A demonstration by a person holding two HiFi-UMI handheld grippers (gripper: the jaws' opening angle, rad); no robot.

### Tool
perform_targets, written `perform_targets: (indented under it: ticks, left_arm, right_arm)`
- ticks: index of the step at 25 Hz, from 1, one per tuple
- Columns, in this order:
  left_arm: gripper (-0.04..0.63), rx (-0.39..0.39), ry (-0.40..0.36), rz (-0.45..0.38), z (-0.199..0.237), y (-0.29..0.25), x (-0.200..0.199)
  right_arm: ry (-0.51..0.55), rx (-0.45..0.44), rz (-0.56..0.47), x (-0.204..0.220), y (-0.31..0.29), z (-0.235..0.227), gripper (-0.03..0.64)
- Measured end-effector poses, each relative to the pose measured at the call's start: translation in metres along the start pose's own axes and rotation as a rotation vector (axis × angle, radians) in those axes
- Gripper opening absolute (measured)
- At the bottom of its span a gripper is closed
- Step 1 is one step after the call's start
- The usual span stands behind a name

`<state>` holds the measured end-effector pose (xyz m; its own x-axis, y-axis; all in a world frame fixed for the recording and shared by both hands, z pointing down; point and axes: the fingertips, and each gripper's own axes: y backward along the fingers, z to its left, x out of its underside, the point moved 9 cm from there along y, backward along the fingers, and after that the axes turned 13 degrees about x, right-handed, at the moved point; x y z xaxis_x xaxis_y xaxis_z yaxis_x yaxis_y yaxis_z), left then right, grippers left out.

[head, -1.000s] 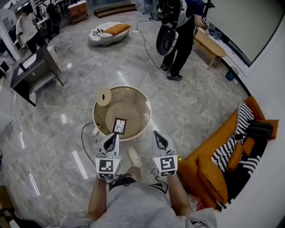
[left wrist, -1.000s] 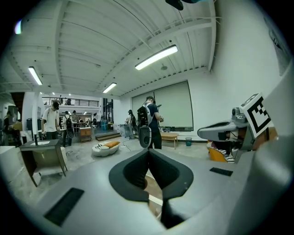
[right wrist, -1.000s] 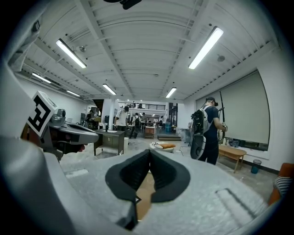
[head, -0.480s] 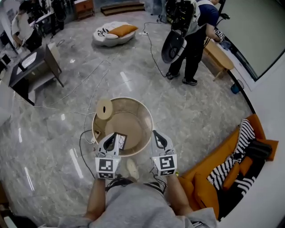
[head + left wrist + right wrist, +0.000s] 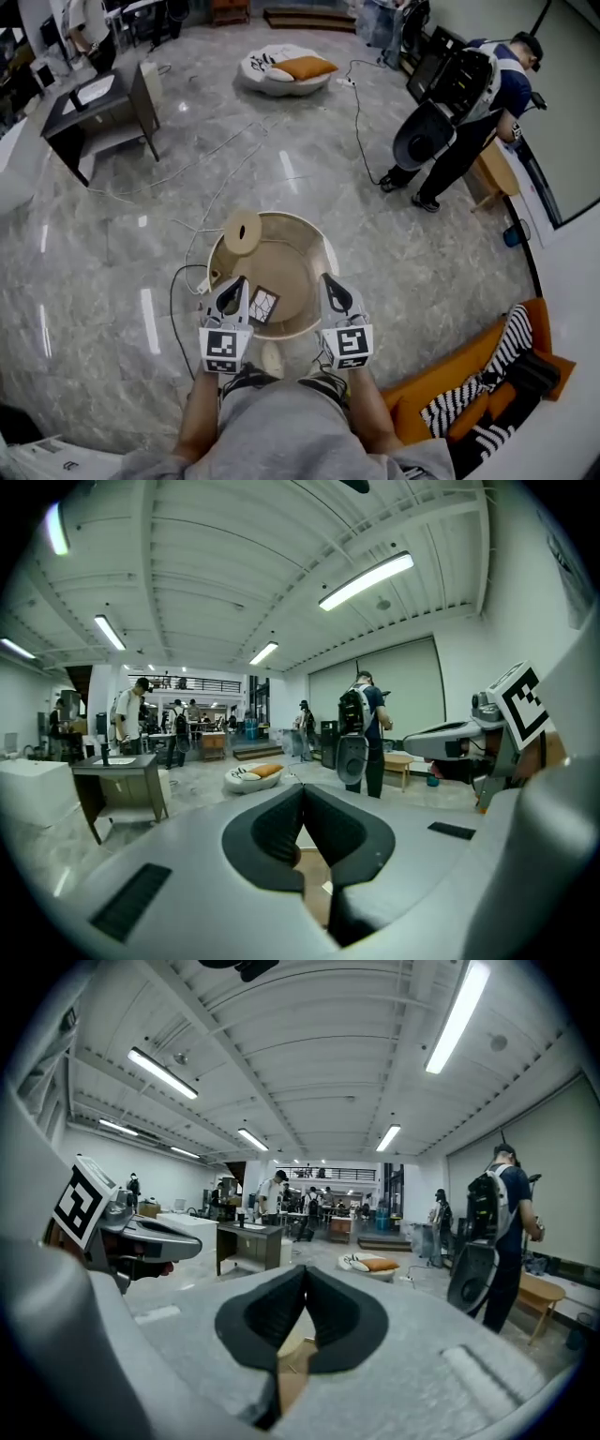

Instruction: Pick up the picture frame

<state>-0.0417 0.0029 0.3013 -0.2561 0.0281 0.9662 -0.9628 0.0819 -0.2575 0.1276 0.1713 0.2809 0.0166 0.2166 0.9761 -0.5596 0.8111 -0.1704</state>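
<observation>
Head view, item one: picture frame (image 5: 263, 306), small, dark-edged with a pale middle. It sits inside the round table (image 5: 314, 236), close to the rim nearest the person and turned cornerwise. Whether it lies flat or is propped up I cannot tell. Nothing grips it.

Item two: left gripper (image 5: 232, 285), its tip over the near rim just beside the frame's left. The jaws are pressed together with nothing between them.

Item three: right gripper (image 5: 330, 281), over the rim on the frame's other side and a little further off. Its jaws also meet and hold nothing.

Item four: pale disc with a hole (image 5: 242, 232), on the table's far rim and well apart from the frame.

Step in hand, as I judge it: the approach, with both tools brought up to the table and no grasp begun.

Next move calls for one gripper, likely the left as the nearer, to spread its jaws, dip toward the frame and close across one edge.
</observation>
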Motion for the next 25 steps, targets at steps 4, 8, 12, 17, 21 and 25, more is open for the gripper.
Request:
perform_targets:
  ticks: [4,8,12,17,21,25]
  left_arm:
    - [0.018,-0.077,0.025,0.001,0.016,0.018,0.007]
    - [0.018,-0.178,0.061,0.02,0.027,0.035,0.019]
    - [0.017,-0.268,0.086,0.032,0.036,0.047,0.034]
    - [0.018,-0.397,0.128,0.072,0.032,0.057,0.051]
    - [0.017,-0.448,0.175,0.083,0.039,0.047,0.065]
    - [0.017,-0.486,0.25,0.099,0.046,0.031,0.109]
  right_arm:
    - [0.014,-0.092,-0.003,-0.007,-0.022,0.025,0.0]
    - [0.054,-0.202,0.01,-0.007,-0.044,0.048,0.0]
    - [0.074,-0.299,0.015,0.001,-0.068,0.066,0.0]
    - [0.102,-0.435,0.046,0.018,-0.093,0.075,0.0]
    - [0.128,-0.508,0.087,0.036,-0.123,0.083,0.0]
    - [0.169,-0.574,0.146,0.078,-0.151,0.096,0.0]
